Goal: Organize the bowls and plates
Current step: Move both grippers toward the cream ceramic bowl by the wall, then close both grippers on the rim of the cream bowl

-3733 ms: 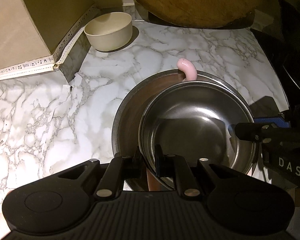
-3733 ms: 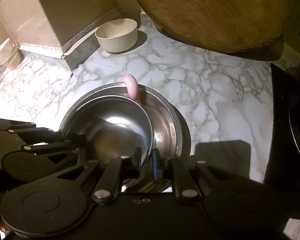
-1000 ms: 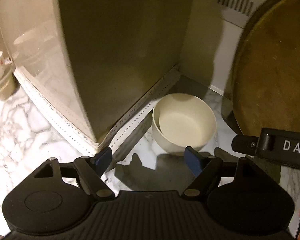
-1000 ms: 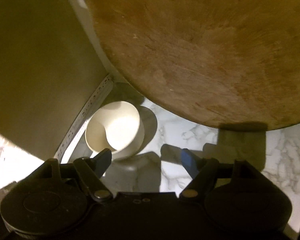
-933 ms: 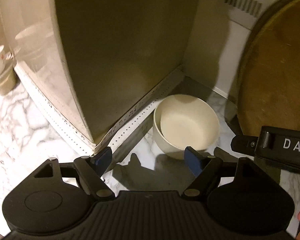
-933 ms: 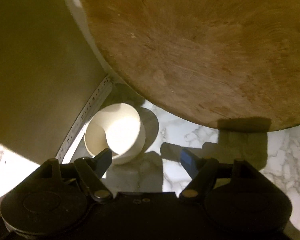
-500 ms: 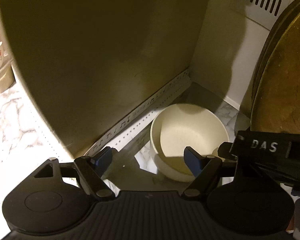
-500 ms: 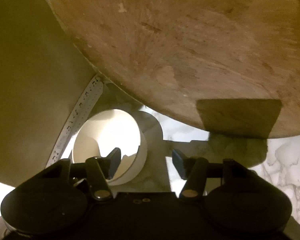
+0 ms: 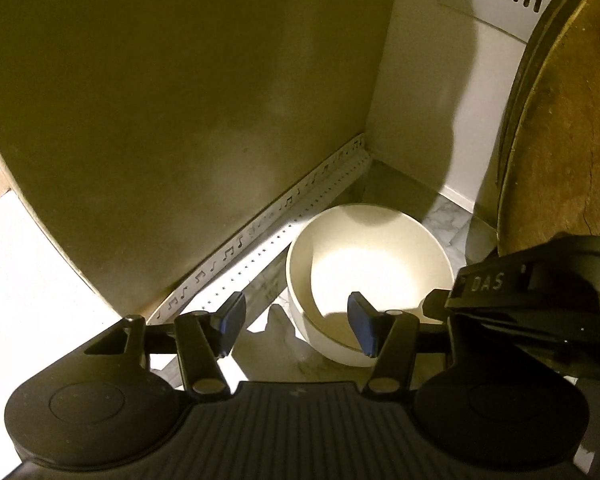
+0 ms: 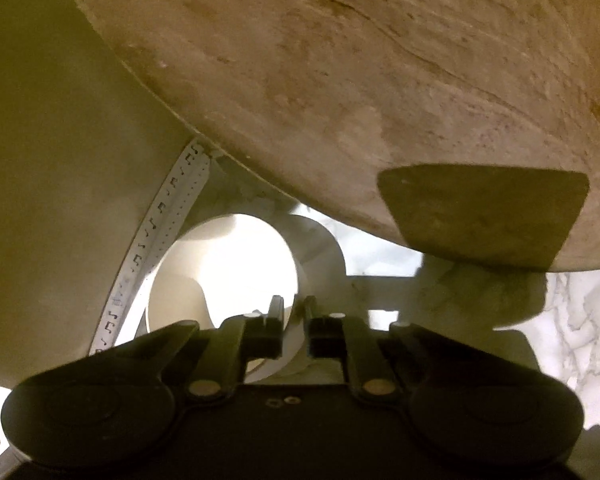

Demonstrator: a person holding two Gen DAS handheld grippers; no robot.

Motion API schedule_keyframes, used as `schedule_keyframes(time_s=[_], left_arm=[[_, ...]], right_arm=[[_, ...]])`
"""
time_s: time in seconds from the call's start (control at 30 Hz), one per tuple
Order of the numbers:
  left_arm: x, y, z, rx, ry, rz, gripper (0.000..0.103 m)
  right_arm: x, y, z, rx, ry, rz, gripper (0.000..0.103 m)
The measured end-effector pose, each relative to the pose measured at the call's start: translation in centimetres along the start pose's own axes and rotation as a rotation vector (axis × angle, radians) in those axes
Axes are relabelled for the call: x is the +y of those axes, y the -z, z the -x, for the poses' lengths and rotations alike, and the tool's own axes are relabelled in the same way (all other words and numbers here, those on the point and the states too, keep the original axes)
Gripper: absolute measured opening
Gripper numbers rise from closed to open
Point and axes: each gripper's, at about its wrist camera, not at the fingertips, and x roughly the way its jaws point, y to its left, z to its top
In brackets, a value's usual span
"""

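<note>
Cream bowl (image 9: pixel 366 276) in the bench corner: right tongs (image 10: pixel 294 322) pinching its rim, left tongs (image 9: pixel 296 322) closing astride the near wall, untouching; next, a level lift.

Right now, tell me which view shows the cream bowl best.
The left wrist view: the cream bowl shows its whole rim and inside. In the right wrist view the right claw, shut on the rim, hides the near wall.
</note>
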Motion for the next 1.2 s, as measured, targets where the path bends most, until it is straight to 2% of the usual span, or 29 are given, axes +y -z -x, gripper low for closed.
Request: schedule_keyframes(time_s=[0.3, 0.33, 0.37, 0.4, 0.5, 0.53, 0.57, 0.6, 0.83, 1.2], left_arm=[[0.2, -0.3, -0.2, 0.024, 0.028, -0.013, 0.056], [0.2, -0.2, -0.3, 0.032, 0.026, -0.020, 0.052], [0.2, -0.3, -0.6, 0.040, 0.028, -0.027, 0.039], [0.1, -0.2, -0.8, 0.052, 0.034, -0.034, 0.034], [0.1, 0.1, -1.2, 0.073, 0.036, -0.042, 0.032], [0.0, 0.1, -1.2, 0.075, 0.037, -0.051, 0.025], [-0.1, 0.2, -1.3, 0.079, 0.044, -0.064, 0.014], [-0.1, 0.3, -1.5, 0.085, 0.051, -0.073, 0.011], [-0.5, 1.3, -0.5, 0.069, 0.061, -0.132, 0.005], [-0.4, 1.8, 3.4, 0.040, 0.120, -0.167, 0.003]], right_arm=[[-0.5, 0.2, 0.7, 0.027, 0.028, 0.055, 0.005], [-0.6, 0.3, 0.8, 0.030, 0.033, 0.061, 0.005], [-0.7, 0.3, 0.9, 0.030, 0.037, 0.068, 0.004], [-0.8, 0.4, 1.0, 0.033, 0.036, 0.074, 0.004], [-1.3, 0.7, 1.2, 0.037, 0.033, 0.077, 0.004], [-1.4, 0.8, 1.3, 0.040, 0.031, 0.081, 0.004], [-1.4, 1.1, 1.4, 0.040, 0.033, 0.086, 0.004], [-1.4, 1.2, 1.5, 0.040, 0.036, 0.092, 0.004], [-1.0, 2.4, 1.5, 0.038, 0.048, 0.105, 0.004], [-1.1, 3.8, 5.8, -0.005, 0.034, 0.101, 0.005]])
